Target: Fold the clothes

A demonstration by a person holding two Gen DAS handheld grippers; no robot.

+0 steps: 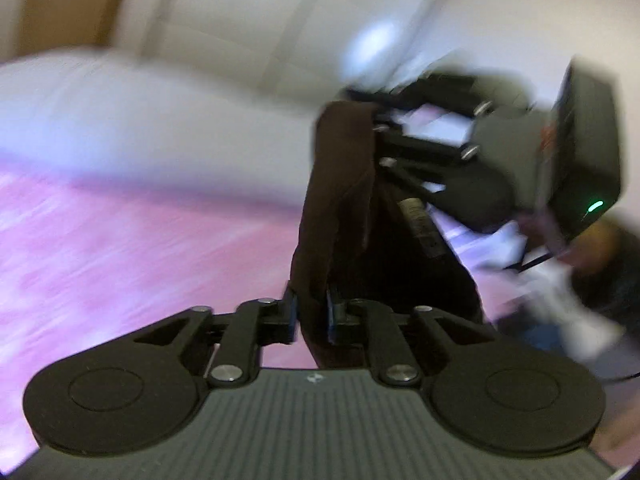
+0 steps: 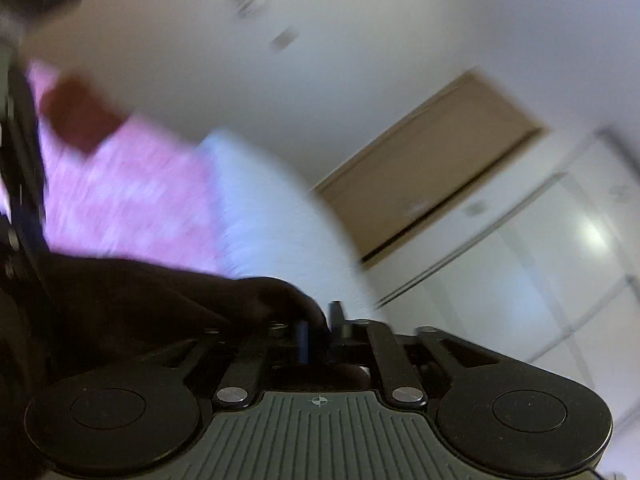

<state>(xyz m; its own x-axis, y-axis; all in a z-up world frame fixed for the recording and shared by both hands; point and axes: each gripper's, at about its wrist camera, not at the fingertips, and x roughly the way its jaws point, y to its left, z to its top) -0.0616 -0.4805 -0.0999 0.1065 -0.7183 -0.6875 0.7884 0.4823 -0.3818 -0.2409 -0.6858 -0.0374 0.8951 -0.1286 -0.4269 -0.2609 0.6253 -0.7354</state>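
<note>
At the bottom centre of the left wrist view we see the left gripper (image 1: 312, 316) with its jaws drawn narrow and pinching a dark brown garment (image 1: 340, 200), which rises as a thick band toward the middle of the frame. At the top of that band, in the upper right, the right gripper (image 1: 378, 136) meets the same cloth; the blur keeps us from seeing there whether its pads press on it. Behind, a pink bedspread (image 1: 120, 248) fills the left of the frame and a white pillow (image 1: 120, 112) lies above it, both smeared by motion.

In the right wrist view the right gripper (image 2: 320, 332) sits at the bottom centre, its jaws a little apart. The dark garment (image 2: 180, 304) drapes in from the lower left and a fold of it lies at the fingertips, though we cannot tell whether the pads grip it. A reddish-brown patch (image 2: 76, 116) shows on the pink bedspread (image 2: 132, 200) at upper left, beside the white pillow (image 2: 272, 216). A brown door (image 2: 432, 168) stands at right.
</note>
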